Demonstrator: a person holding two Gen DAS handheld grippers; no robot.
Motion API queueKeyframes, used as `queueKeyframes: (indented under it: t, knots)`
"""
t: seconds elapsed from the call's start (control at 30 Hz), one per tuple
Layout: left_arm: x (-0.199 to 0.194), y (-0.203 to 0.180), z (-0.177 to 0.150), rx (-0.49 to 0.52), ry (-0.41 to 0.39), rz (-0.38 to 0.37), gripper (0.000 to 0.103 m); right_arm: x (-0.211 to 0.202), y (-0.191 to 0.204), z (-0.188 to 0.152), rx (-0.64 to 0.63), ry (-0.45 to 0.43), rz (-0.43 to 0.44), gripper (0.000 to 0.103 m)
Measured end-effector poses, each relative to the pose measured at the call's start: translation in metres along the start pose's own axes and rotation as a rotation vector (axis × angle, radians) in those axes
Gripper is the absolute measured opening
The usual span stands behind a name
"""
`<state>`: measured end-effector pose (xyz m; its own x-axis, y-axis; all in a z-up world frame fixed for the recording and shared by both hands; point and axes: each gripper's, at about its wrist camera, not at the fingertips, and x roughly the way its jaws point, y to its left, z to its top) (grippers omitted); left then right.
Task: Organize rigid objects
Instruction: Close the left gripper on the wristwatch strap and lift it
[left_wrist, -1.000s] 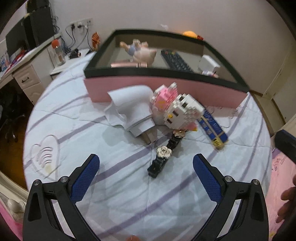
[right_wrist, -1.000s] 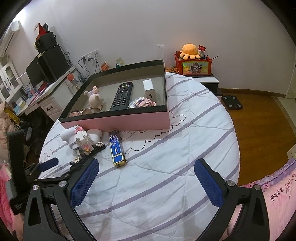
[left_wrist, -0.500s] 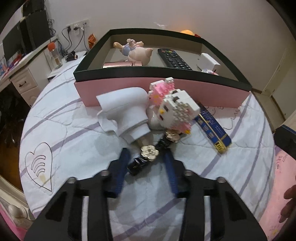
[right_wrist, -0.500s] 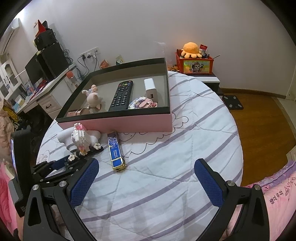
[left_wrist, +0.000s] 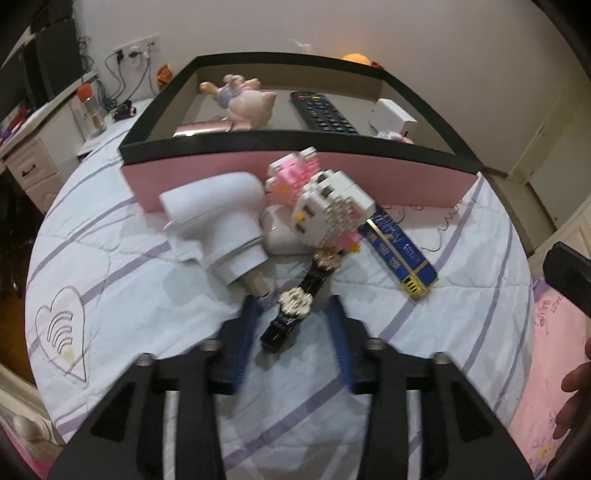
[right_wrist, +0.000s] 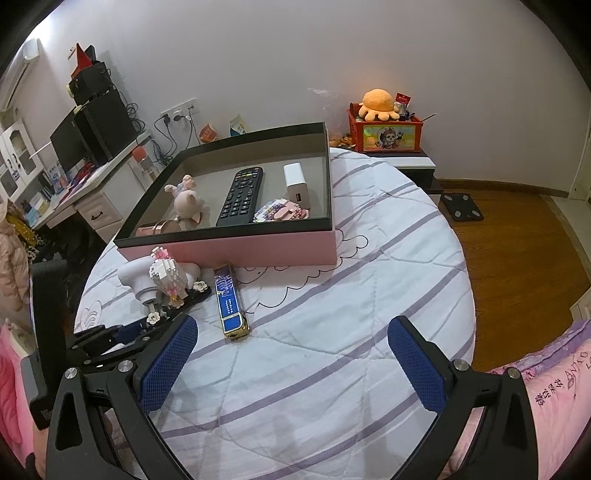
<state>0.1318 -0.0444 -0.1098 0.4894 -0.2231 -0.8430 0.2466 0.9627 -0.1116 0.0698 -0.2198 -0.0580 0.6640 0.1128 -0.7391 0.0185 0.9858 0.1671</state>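
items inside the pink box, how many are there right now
5 visible: pig figurine at the left, pink case in the near-left corner, remote mid-box, white power bank to the right, pastel clip card before it. The near wall may hide more.

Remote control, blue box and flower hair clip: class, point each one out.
Remote control (right_wrist: 242, 197): right wrist view, on its keypad.
Blue box (right_wrist: 229, 302): right wrist view, on its top face.
Flower hair clip (left_wrist: 294, 303): left wrist view, on its nearer flower.
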Motion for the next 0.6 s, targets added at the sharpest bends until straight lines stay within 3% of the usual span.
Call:
queueKeyframes:
  t: [0.03, 0.07, 0.17, 0.2, 0.27, 0.47, 0.6]
  knots:
    - [0.0006, -0.0016, 0.0019, 0.002, -0.004, 0.003, 0.061, 0.0000, -0.0004, 0.0001, -0.001, 0.000, -0.001, 0.103]
    - [0.0017, -0.0023, 0.0034, 0.004, -0.004, 0.001, 0.064, 0.0001, 0.0000, 0.0001, -0.001, 0.000, -0.002, 0.103]
    - [0.0074, -0.0066, 0.0061, 0.012, 0.000, -0.002, 0.061, 0.0007, 0.0002, 0.0011, -0.002, 0.001, -0.002, 0.103]
    - [0.0082, -0.0074, 0.0071, 0.014, -0.002, -0.006, 0.058, 0.0007, 0.0001, 0.0011, -0.003, 0.001, -0.002, 0.103]
    - [0.0081, -0.0060, 0.0084, 0.013, -0.004, 0.004, 0.030, 0.0016, -0.0001, 0.0013, -0.004, 0.004, -0.003, 0.103]
    - [0.0069, -0.0035, 0.0074, 0.001, 0.005, -0.046, 0.018, 0.0025, 0.0023, 0.0009, -0.008, 0.005, -0.003, 0.103]
    - [0.0013, -0.0057, 0.0017, -0.001, 0.002, -0.054, 0.016, 0.0018, 0.0049, -0.0001, -0.015, 0.004, -0.002, 0.103]
